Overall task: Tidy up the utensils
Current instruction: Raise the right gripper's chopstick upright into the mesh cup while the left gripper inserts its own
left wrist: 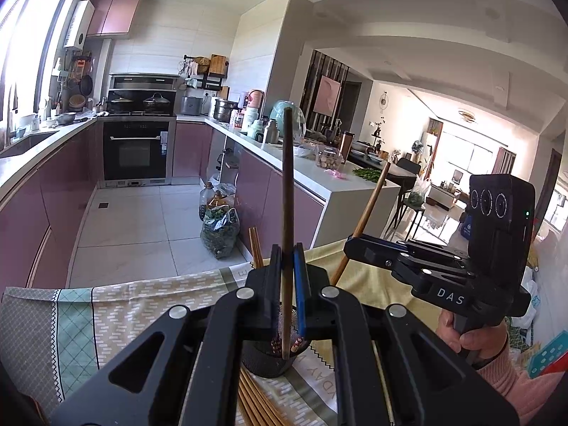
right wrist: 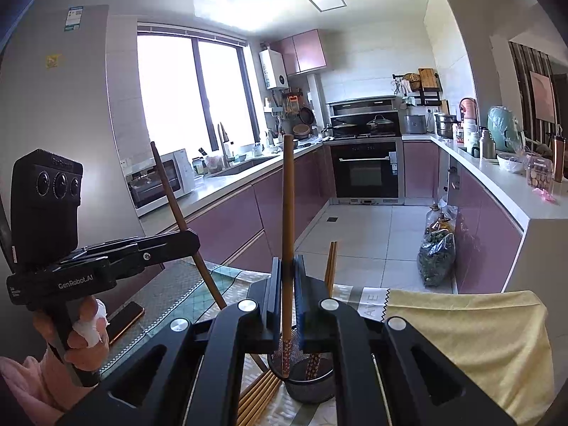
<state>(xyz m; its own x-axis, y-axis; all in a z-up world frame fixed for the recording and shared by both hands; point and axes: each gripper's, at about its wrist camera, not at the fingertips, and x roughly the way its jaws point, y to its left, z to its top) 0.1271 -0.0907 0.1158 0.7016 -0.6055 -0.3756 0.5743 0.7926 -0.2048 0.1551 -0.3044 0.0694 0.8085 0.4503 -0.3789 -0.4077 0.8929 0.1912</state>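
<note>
My left gripper is shut on a dark brown chopstick, held upright with its lower end inside the black mesh holder. My right gripper is shut on a lighter brown chopstick, also upright, its patterned lower end in the holder. Each gripper shows in the other's view: the right one at the right, the left one at the left. Two more chopsticks stand in the holder. Several loose chopsticks lie on the cloth in front of it.
The table has a patterned cloth and a yellow towel. A phone lies at the table's left. Beyond the table edge are the kitchen floor, a bag of greens and purple cabinets.
</note>
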